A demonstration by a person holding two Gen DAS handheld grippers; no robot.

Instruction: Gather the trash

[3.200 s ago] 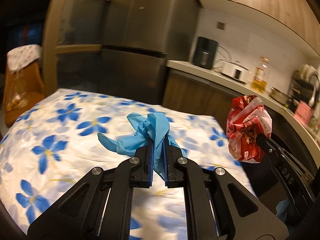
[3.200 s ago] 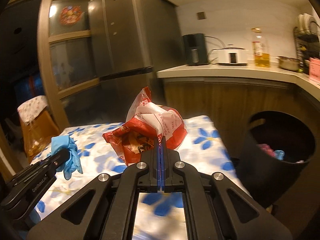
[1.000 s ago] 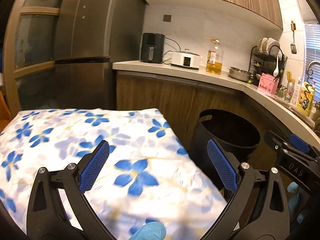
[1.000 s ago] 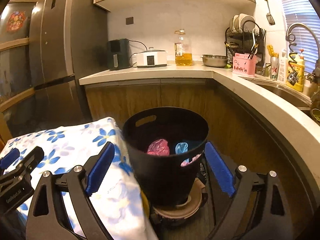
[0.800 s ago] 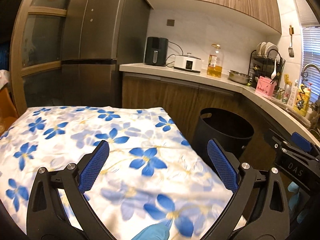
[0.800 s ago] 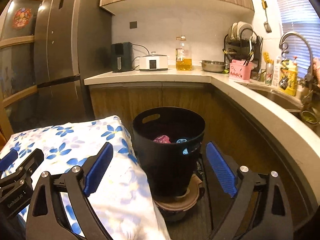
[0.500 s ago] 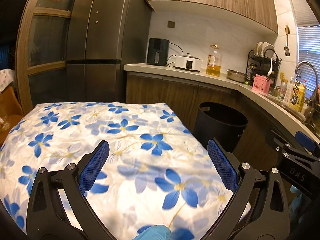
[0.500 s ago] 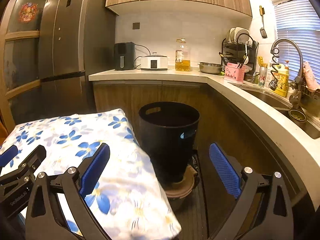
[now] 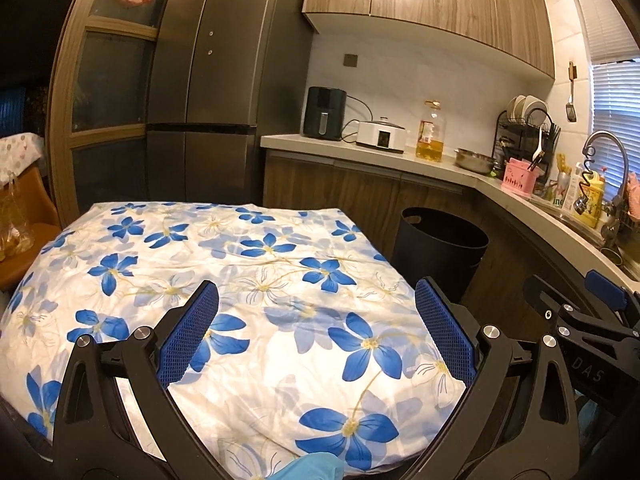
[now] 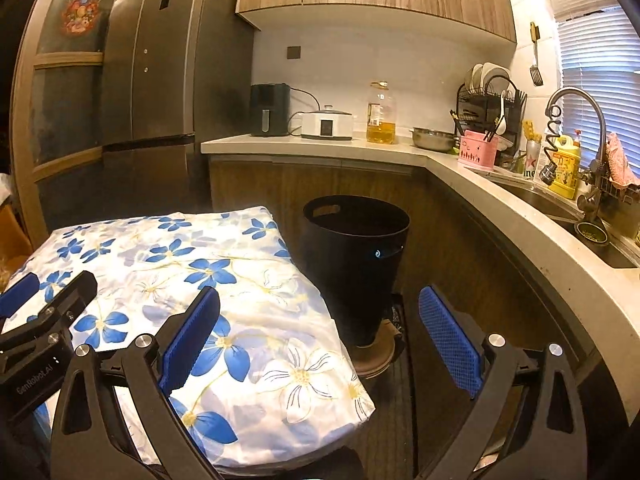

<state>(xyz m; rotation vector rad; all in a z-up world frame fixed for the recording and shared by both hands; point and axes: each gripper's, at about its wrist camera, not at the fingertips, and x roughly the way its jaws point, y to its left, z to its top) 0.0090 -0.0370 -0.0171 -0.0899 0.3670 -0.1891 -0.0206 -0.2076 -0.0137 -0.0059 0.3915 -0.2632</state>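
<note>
Only right-wrist view shows bin [image 10: 356, 264] base on floor.

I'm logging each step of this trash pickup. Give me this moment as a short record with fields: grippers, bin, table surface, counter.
left gripper: open, nothing between the jaws
right gripper: open, nothing between the jaws
bin: black, upright on the floor between the table's edge and the cabinets; contents not visible from here
tablecloth: white with blue flowers, no trash seen on it
counter: air fryer, white cooker, oil bottle
</note>
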